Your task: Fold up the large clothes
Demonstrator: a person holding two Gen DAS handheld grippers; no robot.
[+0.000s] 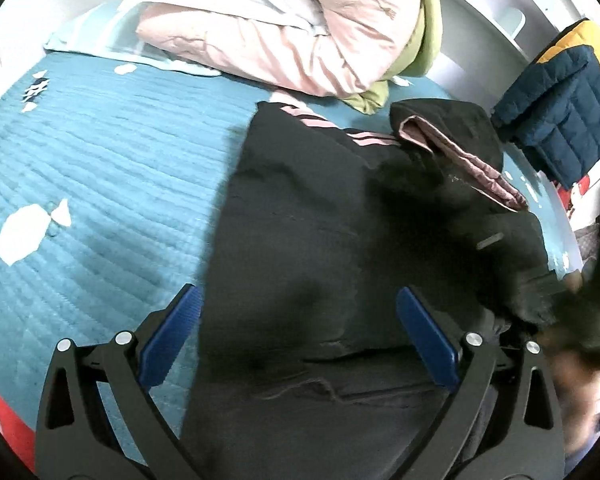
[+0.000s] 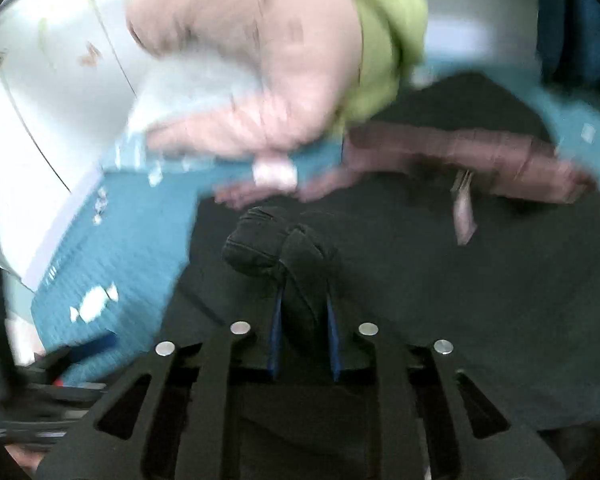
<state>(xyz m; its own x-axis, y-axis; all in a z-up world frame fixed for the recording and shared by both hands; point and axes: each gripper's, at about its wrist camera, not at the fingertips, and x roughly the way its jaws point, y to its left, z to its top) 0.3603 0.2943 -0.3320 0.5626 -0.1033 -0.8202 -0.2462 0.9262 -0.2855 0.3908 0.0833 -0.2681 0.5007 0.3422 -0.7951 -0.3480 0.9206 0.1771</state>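
Observation:
A black hooded garment (image 1: 320, 220) with pink sleeve stripes and a pink-lined hood (image 1: 460, 152) lies spread on the teal bedspread (image 1: 100, 160). My left gripper (image 1: 298, 294) hangs just above its near part, jaws wide open with nothing pinched between the blue pads (image 1: 172, 336). In the blurred right wrist view, my right gripper (image 2: 303, 298) is shut on a bunched fold of the black garment (image 2: 460, 280), which bulges out past the fingertips. A blurred dark shape at the right edge of the left wrist view hides the garment's right corner.
A rolled pink and green quilt (image 1: 280, 40) lies on a pale pillow at the head of the bed. A navy and yellow padded jacket (image 1: 560, 120) sits at the right bed edge. The teal bedspread (image 2: 112, 240) stretches to the left of the garment.

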